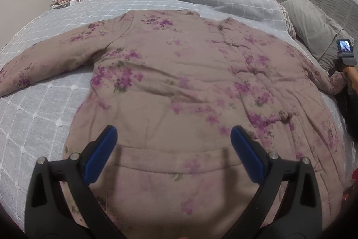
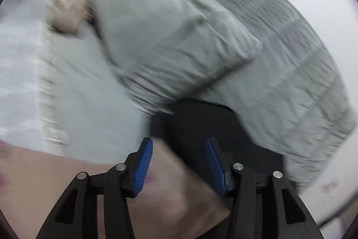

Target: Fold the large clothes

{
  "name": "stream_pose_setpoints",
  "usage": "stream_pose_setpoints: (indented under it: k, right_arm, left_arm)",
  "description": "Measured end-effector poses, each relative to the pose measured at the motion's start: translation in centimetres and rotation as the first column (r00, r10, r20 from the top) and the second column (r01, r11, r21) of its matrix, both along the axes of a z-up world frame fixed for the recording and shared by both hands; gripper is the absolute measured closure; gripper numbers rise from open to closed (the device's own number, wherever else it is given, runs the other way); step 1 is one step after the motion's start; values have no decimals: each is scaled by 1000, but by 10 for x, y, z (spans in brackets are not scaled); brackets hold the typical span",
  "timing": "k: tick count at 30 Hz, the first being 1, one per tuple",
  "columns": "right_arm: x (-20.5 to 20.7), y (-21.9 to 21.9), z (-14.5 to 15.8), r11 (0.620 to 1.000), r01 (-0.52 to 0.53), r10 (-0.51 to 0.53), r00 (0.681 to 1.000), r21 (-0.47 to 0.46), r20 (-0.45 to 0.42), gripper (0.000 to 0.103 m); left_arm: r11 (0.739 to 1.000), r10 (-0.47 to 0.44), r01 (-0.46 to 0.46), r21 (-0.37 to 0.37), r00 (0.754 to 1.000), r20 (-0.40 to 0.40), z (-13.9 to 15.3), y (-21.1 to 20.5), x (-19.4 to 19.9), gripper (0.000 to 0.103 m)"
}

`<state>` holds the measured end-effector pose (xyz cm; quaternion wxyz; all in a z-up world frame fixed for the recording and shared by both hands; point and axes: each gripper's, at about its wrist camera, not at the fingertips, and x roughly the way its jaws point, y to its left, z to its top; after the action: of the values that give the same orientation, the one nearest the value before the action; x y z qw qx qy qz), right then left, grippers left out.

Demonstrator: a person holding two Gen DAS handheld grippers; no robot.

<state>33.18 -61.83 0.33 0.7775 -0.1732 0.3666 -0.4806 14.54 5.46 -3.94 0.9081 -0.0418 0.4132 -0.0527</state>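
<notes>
Wide open and holding nothing, the left gripper (image 1: 173, 138) hangs over the flowery coat (image 1: 179, 86) spread flat on the checked bedspread (image 1: 33, 122), while the blurry right view shows the right gripper (image 2: 179, 160) half open around a coat sleeve (image 2: 174, 189), grey pillow (image 2: 167, 37) ahead.

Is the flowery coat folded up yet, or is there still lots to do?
Not yet. Done: the floral coat lies spread flat on the bed, its left sleeve stretched out. In hand: the right gripper, jaws apart, has the other sleeve's cuff between them; the pads don't look clamped. The left gripper hovers open over the hem. Left: every fold.
</notes>
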Motion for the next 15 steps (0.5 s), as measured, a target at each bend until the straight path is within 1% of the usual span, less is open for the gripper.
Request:
stream_pose_setpoints:
  k: [1,2,3,4,5,6,7,8,9,10,11,13,14,15]
  right_arm:
    - [6,15,1,998,-54,54,998,25,13,48]
    - [9,45,1,985,-153,150,988,77,44,45]
    - [12,75,-2,957,-254,244,966,141,84,40]
    - [13,93,-4,934,-309,293,950,181,109,38]
    - [17,121,-10,883,-392,364,919,259,151,36]
    - [20,137,-17,836,-444,406,896,324,179,36]
    - [23,156,-28,773,-492,446,871,400,208,36]
    - [26,171,-45,713,-516,472,854,474,220,36]
    - [28,177,-56,701,-510,475,855,498,207,36]
    - [28,179,-68,710,-492,469,864,504,182,36]
    - [22,172,-81,725,-479,457,872,495,174,36]
    - [2,141,-87,718,-479,421,877,505,232,25]
    - [-8,122,-89,729,-454,384,891,511,243,22]
    - [-23,95,-90,747,-412,329,911,522,248,19]
  left_arm:
    - [1000,-4,4,0,1000,4,1,-1,0,2]
    - [1000,-5,5,4,1000,9,1,-2,-1,2]
    - [1000,-6,5,10,1000,12,1,-3,-2,2]
    - [1000,-6,5,15,1000,14,1,-4,-3,2]
    - [1000,-3,3,19,1000,16,0,-4,-3,2]
    - [1000,-2,1,18,1000,16,0,-3,-3,2]
    - [1000,0,0,15,1000,14,-1,-2,-3,2]
    - [1000,4,-4,13,1000,11,-2,-1,-2,2]
    - [1000,6,-6,11,1000,7,-2,0,-2,2]
    - [1000,8,-8,6,1000,2,-3,1,-2,2]
    - [1000,7,-7,2,1000,0,-3,3,-2,2]
    - [1000,4,-4,-7,1000,-3,-4,5,-1,2]
    - [1000,2,-3,-9,1000,-7,-4,5,-1,2]
    - [1000,2,-3,-10,1000,-14,-5,5,0,2]
